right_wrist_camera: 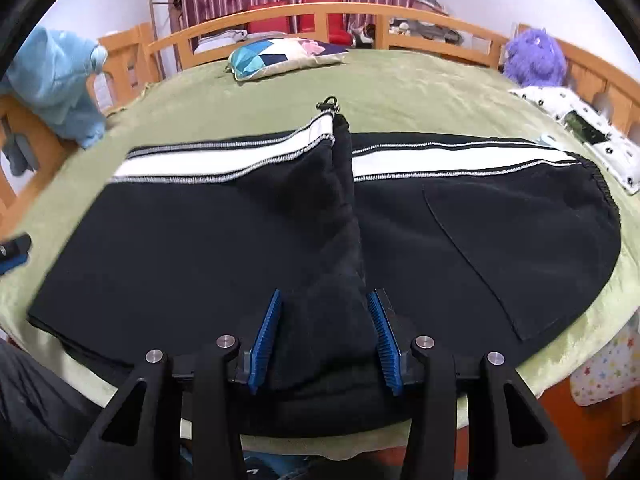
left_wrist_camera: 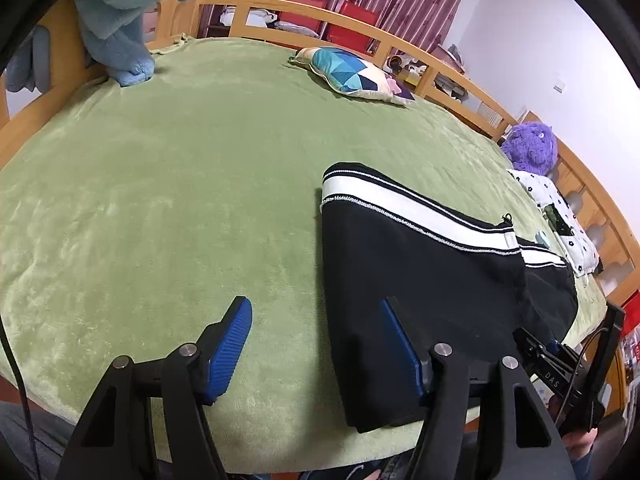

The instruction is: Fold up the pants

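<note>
Black pants with a white side stripe (left_wrist_camera: 420, 248) lie folded over on the green blanket (left_wrist_camera: 160, 200). In the right wrist view the pants (right_wrist_camera: 180, 240) spread across the bed, the leg part doubled onto the seat part. My left gripper (left_wrist_camera: 316, 302) is open at the fold's left edge, one finger over the blanket and the other over black cloth. My right gripper (right_wrist_camera: 324, 294) stands open at the near hem, with a raised ridge of black cloth between its blue pads (right_wrist_camera: 268, 332). Part of the right gripper's body (left_wrist_camera: 560, 364) shows at the pants' near right corner.
A wooden bed rail (right_wrist_camera: 320, 10) runs around the far side. A patterned pillow (right_wrist_camera: 276, 58) lies at the back, a light blue fleece (right_wrist_camera: 56, 80) hangs on the left rail, and a purple plush toy (right_wrist_camera: 534, 58) and a white dotted cloth (right_wrist_camera: 580, 128) sit at right.
</note>
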